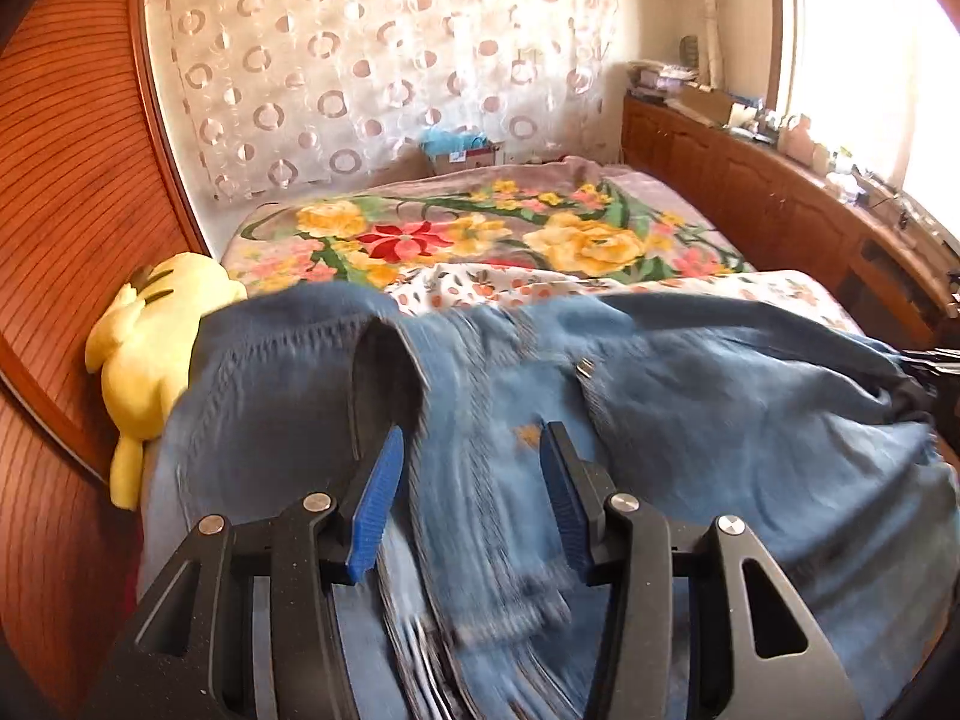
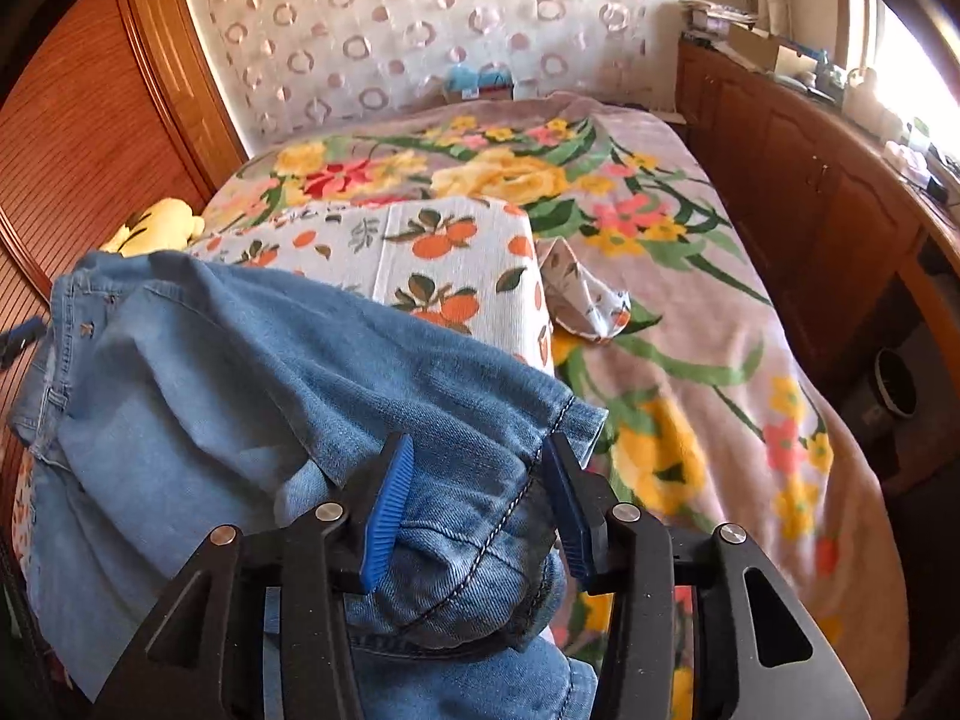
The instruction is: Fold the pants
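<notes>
- The jeans [image 2: 252, 372] lie bunched across the near end of the bed [image 2: 690, 276], partly over an orange-print cloth [image 2: 444, 252].
- Right gripper [image 2: 480, 498]: jaws parted, hem fold between the blue pads [image 2: 390, 504], not pinched.
- Left gripper [image 1: 474, 498]: jaws apart over blurred denim, nothing grasped.
- A yellow plush [image 1: 150, 348] sits just beside the jeans.

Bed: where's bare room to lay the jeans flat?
Free: the floral blanket right of the jeans, out to the wooden cabinets, and its far half up to the curtain. Crowded: the near left, with the orange-print cloth, plush toy and crumpled scrap.
</notes>
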Motion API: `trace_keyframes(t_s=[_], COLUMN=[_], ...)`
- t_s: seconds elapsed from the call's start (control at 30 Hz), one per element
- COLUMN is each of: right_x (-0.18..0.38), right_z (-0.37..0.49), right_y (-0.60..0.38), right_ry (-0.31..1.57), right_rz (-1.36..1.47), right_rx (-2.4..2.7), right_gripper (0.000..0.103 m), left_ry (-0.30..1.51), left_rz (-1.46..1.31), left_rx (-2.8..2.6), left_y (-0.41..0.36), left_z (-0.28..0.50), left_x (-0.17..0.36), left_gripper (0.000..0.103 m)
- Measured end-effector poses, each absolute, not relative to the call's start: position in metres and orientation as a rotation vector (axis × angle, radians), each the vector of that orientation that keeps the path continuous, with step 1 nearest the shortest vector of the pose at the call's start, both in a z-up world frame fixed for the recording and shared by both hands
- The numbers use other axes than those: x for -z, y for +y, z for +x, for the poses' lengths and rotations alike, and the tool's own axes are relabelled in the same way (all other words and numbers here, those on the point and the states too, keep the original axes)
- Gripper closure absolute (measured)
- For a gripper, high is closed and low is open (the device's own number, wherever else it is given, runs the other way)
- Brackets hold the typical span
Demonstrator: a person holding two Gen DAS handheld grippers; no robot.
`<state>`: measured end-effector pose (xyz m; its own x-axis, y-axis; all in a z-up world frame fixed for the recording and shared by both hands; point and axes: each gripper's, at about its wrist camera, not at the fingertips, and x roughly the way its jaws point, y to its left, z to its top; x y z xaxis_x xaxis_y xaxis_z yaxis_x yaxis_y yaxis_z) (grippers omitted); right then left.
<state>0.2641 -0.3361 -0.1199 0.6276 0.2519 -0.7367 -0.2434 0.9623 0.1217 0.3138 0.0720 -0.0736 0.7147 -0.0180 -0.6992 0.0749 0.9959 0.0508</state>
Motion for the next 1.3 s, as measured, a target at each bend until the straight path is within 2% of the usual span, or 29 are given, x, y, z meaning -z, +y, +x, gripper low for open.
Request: trace_keyframes(t_s=[0.17, 0.27, 0.33, 0.4, 0.43, 0.47, 0.53, 0.7, 0.83, 1.0, 1.2, 1.23, 1.3], right_x=[0.117, 0.116, 0.118, 0.118, 0.118, 0.116, 0.11, 0.07, 0.042, 0.028, 0.027, 0.032, 0.041], right_z=[0.272, 0.275, 0.276, 0.277, 0.276, 0.274, 0.268, 0.258, 0.263, 0.311, 0.373, 0.379, 0.391], right_y=[-0.34, -0.343, -0.343, -0.342, -0.341, -0.34, -0.337, -0.356, -0.355, -0.313, -0.289, -0.282, -0.273], right_ry=[0.866, 0.88, 0.883, 0.878, 0.869, 0.853, 0.804, 0.638, 0.496, 0.497, 0.541, 0.558, 0.591], right_rz=[0.047, 0.052, 0.044, 0.036, 0.034, 0.029, -0.003, 0.104, 0.148, 0.037, -0.034, -0.038, -0.048], right_rx=[-0.302, -0.315, -0.318, -0.323, -0.34, -0.358, -0.361, -0.349, -0.341, -0.292, -0.232, -0.211, -0.16], right_gripper=[0.056, 0.057, 0.057, 0.061, 0.078, 0.085, 0.089, 0.089, 0.089, 0.089, 0.089, 0.088, 0.077], left_ry=[0.827, 0.817, 0.819, 0.786, 0.762, 0.731, 0.647, 0.561, 0.583, 0.648, 0.644, 0.649, 0.679], left_rz=[0.07, 0.084, 0.074, 0.087, 0.081, 0.072, 0.038, 0.004, 0.013, -0.009, -0.042, -0.037, -0.018], left_rx=[0.045, 0.06, 0.082, 0.088, 0.088, 0.081, 0.064, 0.026, -0.018, -0.059, -0.057, -0.057, -0.073], left_y=[0.079, 0.076, 0.074, 0.069, 0.069, 0.071, 0.078, 0.1, 0.11, 0.117, 0.125, 0.124, 0.121], left_z=[0.342, 0.346, 0.346, 0.341, 0.337, 0.333, 0.321, 0.316, 0.331, 0.345, 0.351, 0.354, 0.361], left_x=[0.089, 0.09, 0.09, 0.083, 0.078, 0.07, 0.048, 0.019, 0.031, 0.063, 0.06, 0.061, 0.067], left_gripper=[0.056, 0.073, 0.09, 0.099, 0.099, 0.099, 0.099, 0.099, 0.099, 0.099, 0.099, 0.099, 0.097])
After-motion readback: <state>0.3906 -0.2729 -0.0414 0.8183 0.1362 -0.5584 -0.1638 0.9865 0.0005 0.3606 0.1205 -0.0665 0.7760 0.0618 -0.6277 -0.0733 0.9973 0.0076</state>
